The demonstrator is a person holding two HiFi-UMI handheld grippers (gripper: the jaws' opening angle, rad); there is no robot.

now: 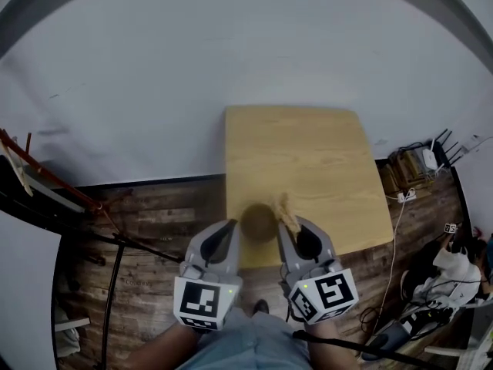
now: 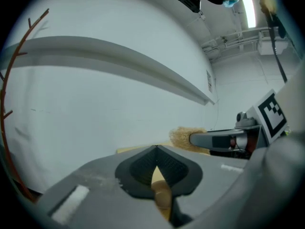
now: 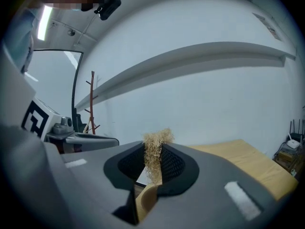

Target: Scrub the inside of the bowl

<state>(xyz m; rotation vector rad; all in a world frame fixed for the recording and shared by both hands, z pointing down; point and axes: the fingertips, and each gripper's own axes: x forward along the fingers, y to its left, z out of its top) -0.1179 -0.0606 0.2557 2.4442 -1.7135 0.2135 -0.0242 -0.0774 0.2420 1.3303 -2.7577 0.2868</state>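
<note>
A pale wooden table (image 1: 308, 153) is standing against a white wall (image 1: 231, 52) on a dark plank floor (image 1: 154, 222). The brown bowl (image 1: 258, 222) is sitting at the table's near edge, toward its left corner, though whether it is resting on the table or being held just off it cannot be told. The left gripper (image 2: 156, 148) is reaching in over the table's near-left edge with its jaws pinched together on the bowl's tan rim, steadying it. The right gripper (image 3: 153, 152) is coming in over the same near edge, further toward the table's middle, and is clamping a tuft of straw-coloured scrubber (image 1: 286, 211) so that the fibres are sticking out past its tips. The scrubber seems to be hovering at the bowl's rim on the side toward the table's middle, not yet down in the hollow. To scrub well, the right gripper is probably needing to tip the fibres down into the bowl and sweep round the inner wall, while the left is keeping a firm pinch so the bowl is not sliding off the table's edge. Cables and a power strip (image 1: 402, 196) are lying off the table's right side, and a red stand (image 1: 46, 176) is leaning off its left.
</note>
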